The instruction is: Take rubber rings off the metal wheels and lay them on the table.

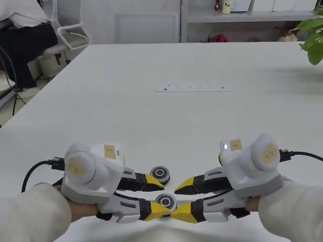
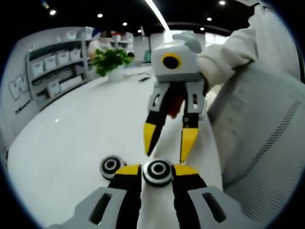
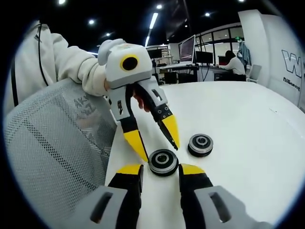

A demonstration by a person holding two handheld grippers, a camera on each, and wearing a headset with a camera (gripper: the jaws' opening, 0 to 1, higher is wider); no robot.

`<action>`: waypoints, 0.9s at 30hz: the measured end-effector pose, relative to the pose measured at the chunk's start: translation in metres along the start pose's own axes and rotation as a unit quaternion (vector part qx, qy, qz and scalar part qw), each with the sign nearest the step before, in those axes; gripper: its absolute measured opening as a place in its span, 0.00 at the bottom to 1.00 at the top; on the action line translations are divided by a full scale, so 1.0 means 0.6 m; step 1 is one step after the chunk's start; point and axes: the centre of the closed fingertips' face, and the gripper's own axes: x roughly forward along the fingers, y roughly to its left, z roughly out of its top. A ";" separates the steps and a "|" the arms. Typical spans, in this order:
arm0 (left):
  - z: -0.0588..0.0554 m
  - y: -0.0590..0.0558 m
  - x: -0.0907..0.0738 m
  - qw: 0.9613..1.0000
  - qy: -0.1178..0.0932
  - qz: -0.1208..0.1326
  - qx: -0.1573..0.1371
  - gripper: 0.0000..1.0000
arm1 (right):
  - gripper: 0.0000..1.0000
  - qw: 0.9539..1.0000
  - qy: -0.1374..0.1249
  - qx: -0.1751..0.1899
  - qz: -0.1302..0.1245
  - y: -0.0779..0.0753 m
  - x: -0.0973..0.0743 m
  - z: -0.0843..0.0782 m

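Observation:
Two small metal wheels with black rubber rings lie flat near the table's front edge. The nearer wheel (image 1: 165,201) (image 2: 157,172) (image 3: 163,162) sits between the yellow fingertips of both grippers, which face each other across it. My left gripper (image 1: 156,195) (image 2: 156,171) (image 3: 156,140) is open, its tips flanking this wheel. From the opposite side my right gripper (image 1: 182,198) (image 3: 160,170) (image 2: 169,138) is open too, its tips just short of the wheel. The second wheel (image 1: 160,174) (image 2: 112,167) (image 3: 200,144) lies free just beyond.
A white power strip (image 1: 194,88) lies mid-table. A green plant (image 1: 313,40) stands at the far right edge. An office chair (image 1: 70,35) and a seated person (image 1: 22,35) are beyond the far left corner. The wide white tabletop (image 1: 161,126) stretches ahead.

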 end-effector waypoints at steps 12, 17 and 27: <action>-0.007 -0.005 0.004 1.000 -0.004 -0.005 0.002 0.15 | 0.24 1.000 0.007 0.012 -0.008 -0.009 0.003 -0.016; -0.007 -0.006 0.004 1.000 -0.008 -0.004 0.004 0.15 | 0.24 1.000 0.013 0.013 -0.006 -0.005 0.008 -0.020; -0.003 -0.007 0.009 1.000 -0.014 -0.002 -0.004 0.14 | 0.23 1.000 0.015 0.012 -0.010 -0.008 0.008 -0.022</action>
